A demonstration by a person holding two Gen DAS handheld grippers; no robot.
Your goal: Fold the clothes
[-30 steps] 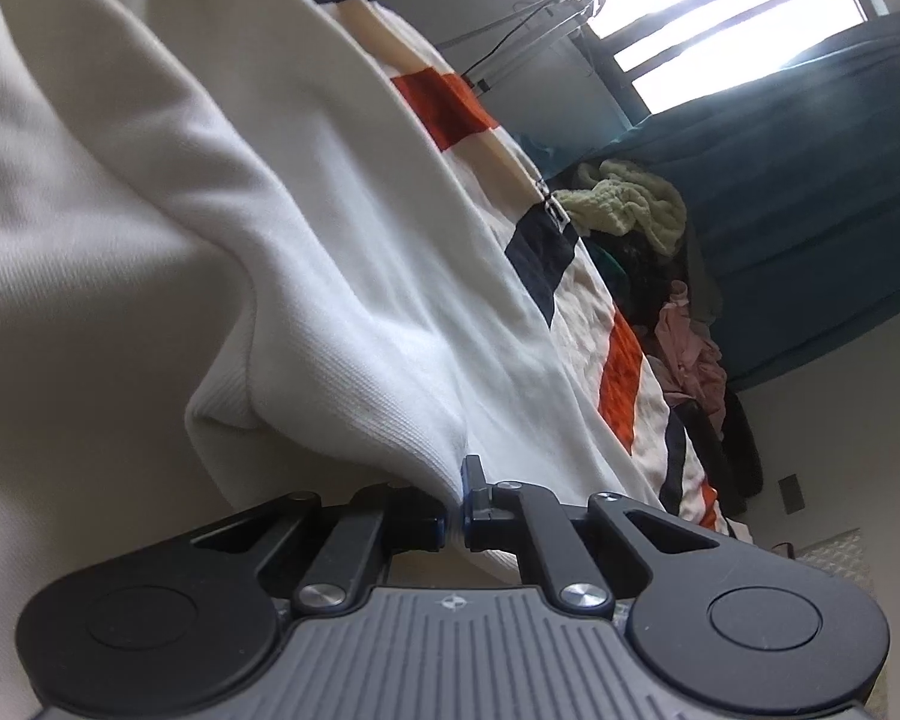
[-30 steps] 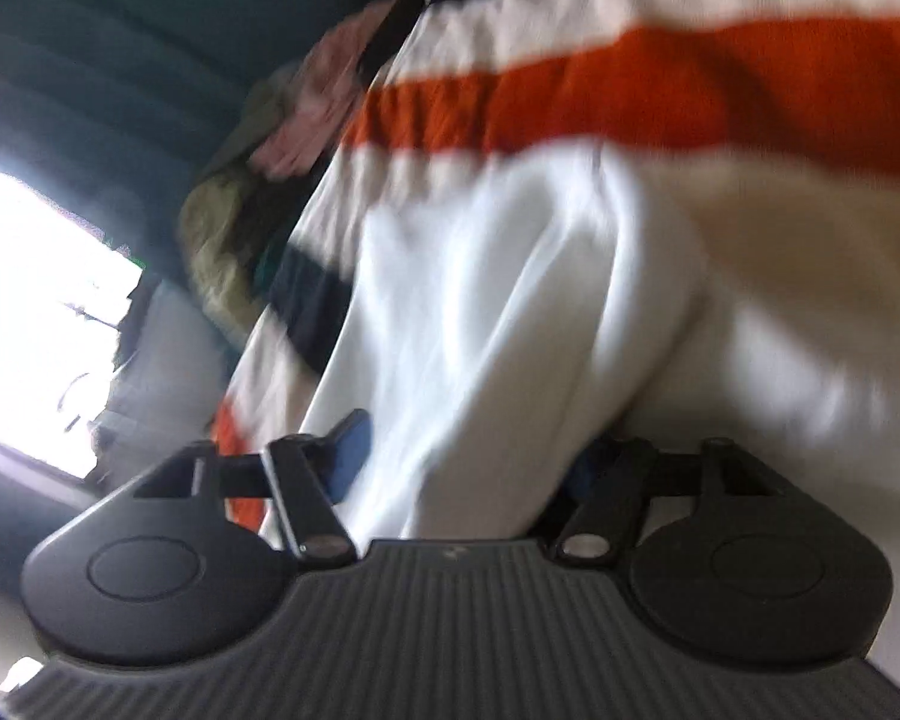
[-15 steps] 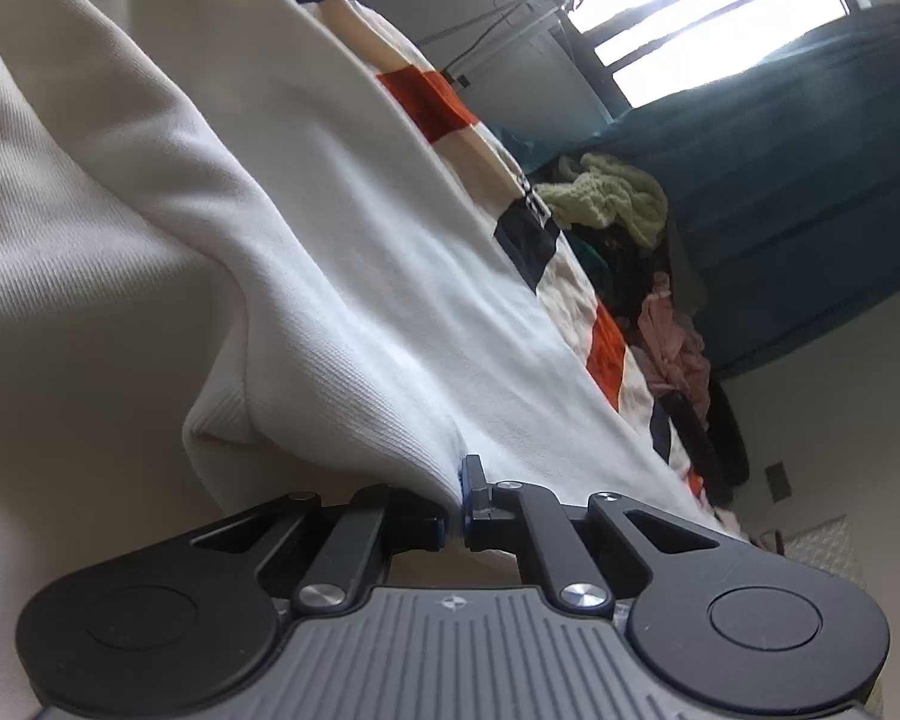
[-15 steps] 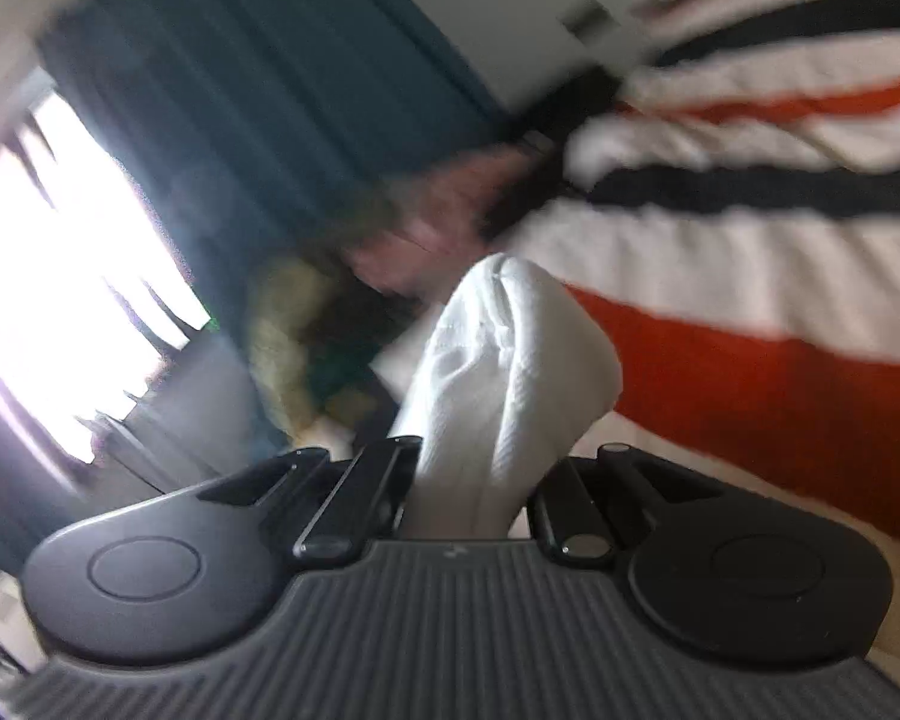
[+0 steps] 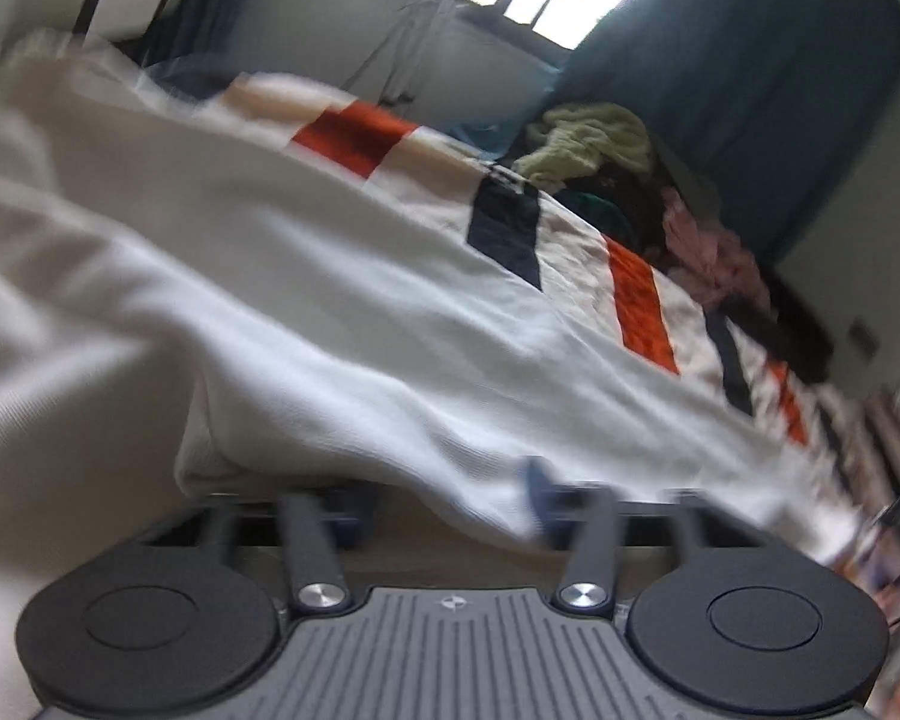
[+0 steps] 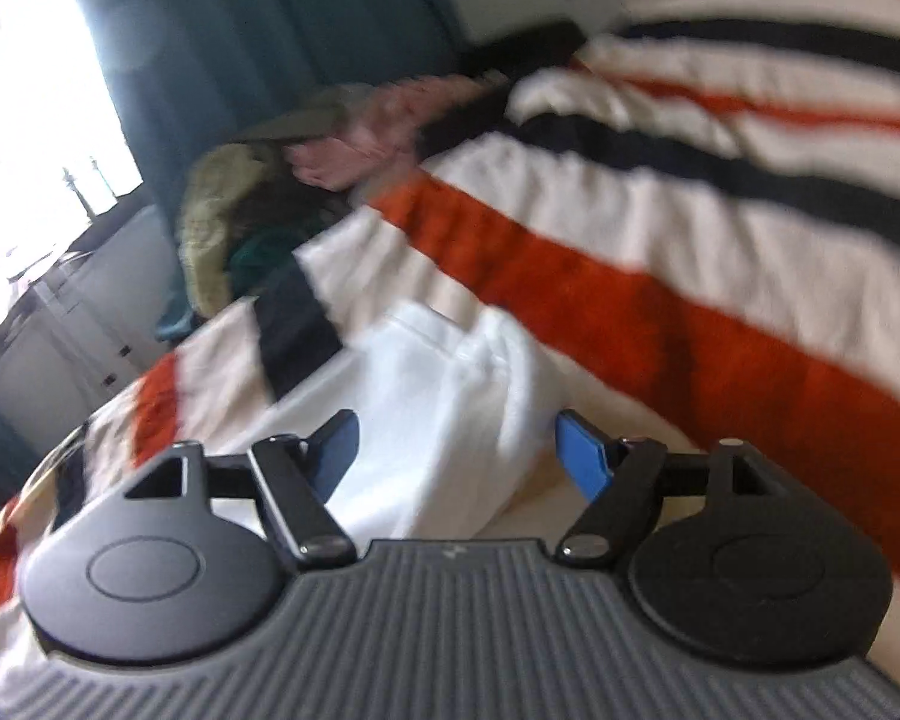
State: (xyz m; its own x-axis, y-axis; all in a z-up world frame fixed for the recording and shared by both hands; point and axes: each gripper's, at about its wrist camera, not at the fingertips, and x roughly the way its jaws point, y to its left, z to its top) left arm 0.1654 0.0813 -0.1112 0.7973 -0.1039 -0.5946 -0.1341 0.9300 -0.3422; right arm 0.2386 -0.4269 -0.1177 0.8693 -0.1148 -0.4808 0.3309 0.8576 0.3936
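Left wrist view. The left gripper point(image 5: 444, 489), black with blue pads, has its jaws spread and opening; a fold of the white garment point(image 5: 306, 324) droops between them, neither pad pressing on it. The garment is a soft, finely ribbed knit, lying in broad rumpled folds over the striped bedcover point(image 5: 636, 300), a flat cloth banded in cream, orange-red and navy. Beyond it sits a clothes pile point(image 5: 594, 144), topped by a nubbly pale-green piece, against a teal curtain point(image 5: 750, 78). The picture is motion-blurred.

Right wrist view. The right gripper point(image 6: 456, 450) likewise has its jaws apart and opening. A rounded, bunched fold of the white garment point(image 6: 450, 396) lies between the blue pads point(image 6: 579, 453), clear of both, resting on the striped bedcover point(image 6: 660, 312). The clothes pile point(image 6: 270, 186) lies farther back, beside the teal curtain point(image 6: 240, 30).
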